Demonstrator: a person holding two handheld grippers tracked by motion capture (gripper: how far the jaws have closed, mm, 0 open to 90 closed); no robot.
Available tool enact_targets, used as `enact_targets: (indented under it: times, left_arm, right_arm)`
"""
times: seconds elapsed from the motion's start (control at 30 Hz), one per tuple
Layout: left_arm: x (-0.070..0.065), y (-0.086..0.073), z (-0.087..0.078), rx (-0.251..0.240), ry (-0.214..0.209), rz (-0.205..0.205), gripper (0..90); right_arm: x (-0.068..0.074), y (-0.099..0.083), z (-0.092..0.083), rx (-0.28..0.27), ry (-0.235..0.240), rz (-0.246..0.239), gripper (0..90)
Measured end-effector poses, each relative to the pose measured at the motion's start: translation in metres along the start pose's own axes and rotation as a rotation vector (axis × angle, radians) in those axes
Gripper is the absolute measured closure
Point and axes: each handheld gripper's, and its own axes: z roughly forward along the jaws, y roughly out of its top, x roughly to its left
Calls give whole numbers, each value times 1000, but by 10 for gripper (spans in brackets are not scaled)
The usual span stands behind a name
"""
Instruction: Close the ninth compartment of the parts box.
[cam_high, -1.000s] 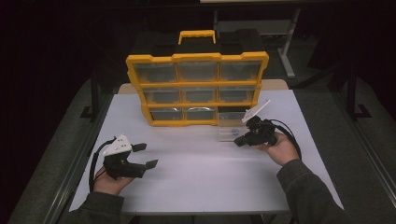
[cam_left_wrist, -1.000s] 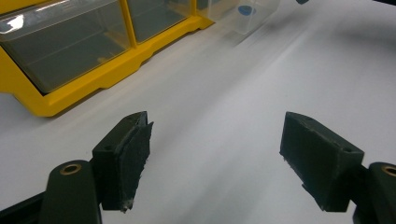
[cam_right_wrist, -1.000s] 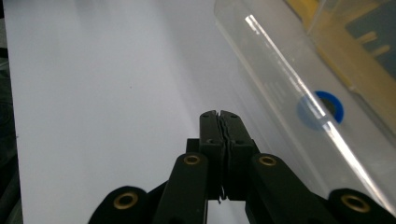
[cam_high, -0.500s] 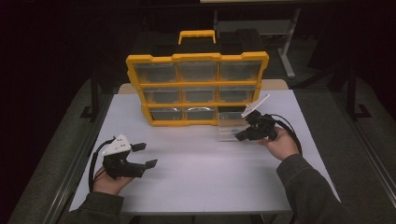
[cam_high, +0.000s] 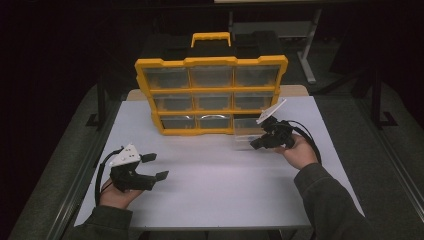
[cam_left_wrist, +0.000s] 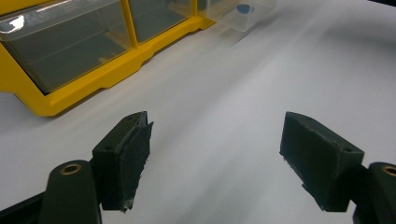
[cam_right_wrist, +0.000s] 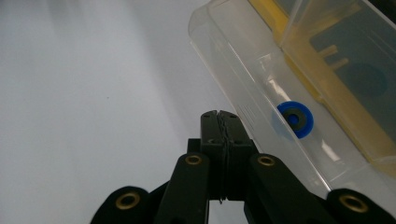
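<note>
Barely shifted, right hand-held gripper (cam_right_wrist: 219, 116) stays closed beside unlabelled clear drawer (cam_right_wrist: 261, 93).

In the high view, the contents of the yellow organizer's (cam_high: 210, 95) compartments are too small and dim to tell. The clear drawer (cam_right_wrist: 261, 107) is cut off by the right gripper view's top and right edges, and whether the shut right hand-held gripper (cam_right_wrist: 219, 122) touches it cannot be told. The blue ring (cam_right_wrist: 294, 119) inside shows blurred through the plastic. The tabletop's (cam_high: 210, 175) near edge hides behind the sleeves.
</note>
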Motion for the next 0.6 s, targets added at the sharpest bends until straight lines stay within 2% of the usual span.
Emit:
enact_targets:
  times: [0.17,0.5,0.57,0.6]
  left_arm:
    - [0,0,-1,-1,0,-5,238]
    - [0,0,-1,3,1,-2,239]
    - [0,0,-1,-1,0,-3,239]
    - [0,0,-1,1,1,-3,239]
  right_arm:
    - [-2,1,1,-2,-6,-8,876]
    - [-4,2,1,-2,-3,9,876]
    - [-5,2,1,-6,-5,-2,876]
    - [-5,2,1,-4,-1,12,876]
